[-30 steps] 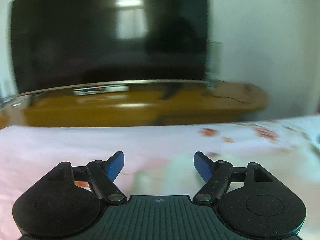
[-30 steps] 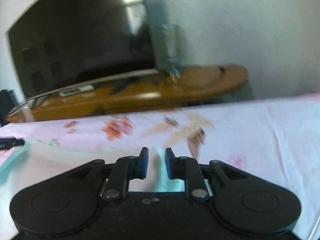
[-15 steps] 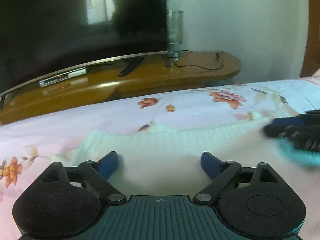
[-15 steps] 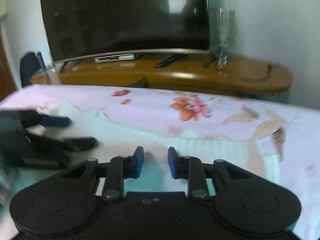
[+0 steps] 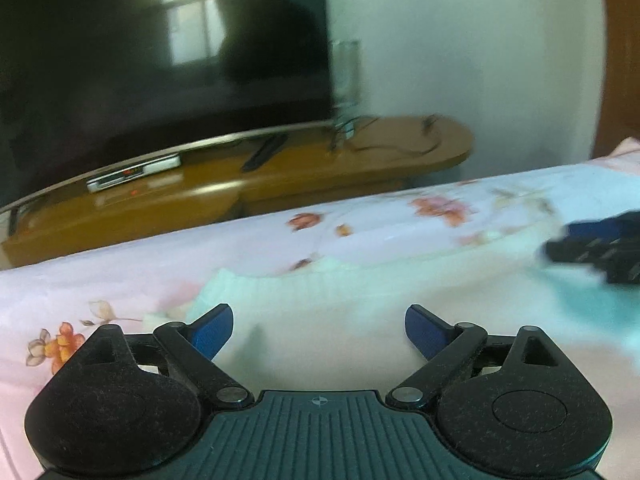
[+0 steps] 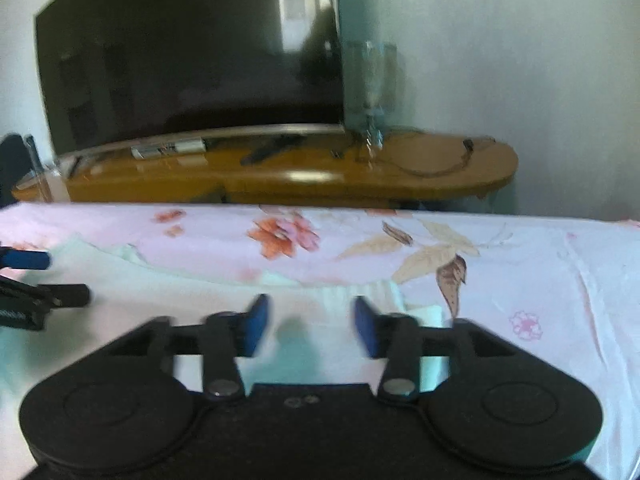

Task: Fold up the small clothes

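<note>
A pale white-mint knit garment lies flat on the floral bed sheet; its ribbed far edge runs across both views. It also shows in the right wrist view. My left gripper is open and empty, low over the garment's left part. My right gripper is open and empty over the garment's right part, near its ribbed corner. The right gripper shows blurred at the right edge of the left wrist view; the left gripper shows at the left edge of the right wrist view.
A large dark TV stands on a wooden TV bench beyond the bed's far edge, with a set-top box, a remote, a tall glass and cables. A white wall is at the right.
My right gripper's jaws have opened from nearly shut to wide apart. Both views swung over the past second and settled over the garment. The left gripper stayed open.
</note>
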`<act>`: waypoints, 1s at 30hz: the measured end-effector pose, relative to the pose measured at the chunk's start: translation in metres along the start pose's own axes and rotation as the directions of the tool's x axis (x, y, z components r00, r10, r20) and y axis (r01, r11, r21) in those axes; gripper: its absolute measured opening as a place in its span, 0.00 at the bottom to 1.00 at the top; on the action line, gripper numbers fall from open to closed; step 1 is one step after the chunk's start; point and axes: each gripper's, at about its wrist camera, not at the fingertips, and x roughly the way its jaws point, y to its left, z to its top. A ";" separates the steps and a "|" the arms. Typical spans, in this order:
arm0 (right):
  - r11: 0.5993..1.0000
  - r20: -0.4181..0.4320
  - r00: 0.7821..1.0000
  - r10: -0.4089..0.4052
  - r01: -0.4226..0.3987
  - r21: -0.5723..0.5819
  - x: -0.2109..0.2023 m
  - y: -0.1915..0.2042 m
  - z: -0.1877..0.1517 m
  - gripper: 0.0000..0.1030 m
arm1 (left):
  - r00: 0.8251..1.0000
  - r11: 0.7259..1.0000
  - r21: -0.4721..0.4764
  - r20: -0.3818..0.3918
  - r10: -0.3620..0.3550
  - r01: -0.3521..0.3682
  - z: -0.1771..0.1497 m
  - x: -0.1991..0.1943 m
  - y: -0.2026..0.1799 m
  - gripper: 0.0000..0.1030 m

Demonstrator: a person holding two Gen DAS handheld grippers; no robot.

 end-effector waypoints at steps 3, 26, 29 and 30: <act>0.995 -0.019 0.995 0.097 -0.098 -0.030 -0.007 0.025 -0.005 0.40 | 0.999 0.998 -0.035 -0.011 -0.053 0.052 -0.010 -0.010 -0.008 0.90; 0.992 -0.072 0.992 0.101 -0.106 -0.064 -0.050 0.049 -0.040 0.35 | 0.998 0.998 -0.053 -0.052 -0.045 0.042 -0.053 -0.046 -0.011 0.90; 0.986 -0.105 0.990 0.091 -0.105 -0.132 -0.049 0.069 -0.055 0.37 | 0.997 1.000 -0.012 -0.071 -0.024 0.023 -0.067 -0.047 -0.010 0.90; 0.985 -0.109 0.992 0.065 -0.081 -0.152 -0.050 0.069 -0.058 0.37 | 0.997 1.000 -0.011 -0.072 -0.017 0.016 -0.070 -0.050 -0.006 0.90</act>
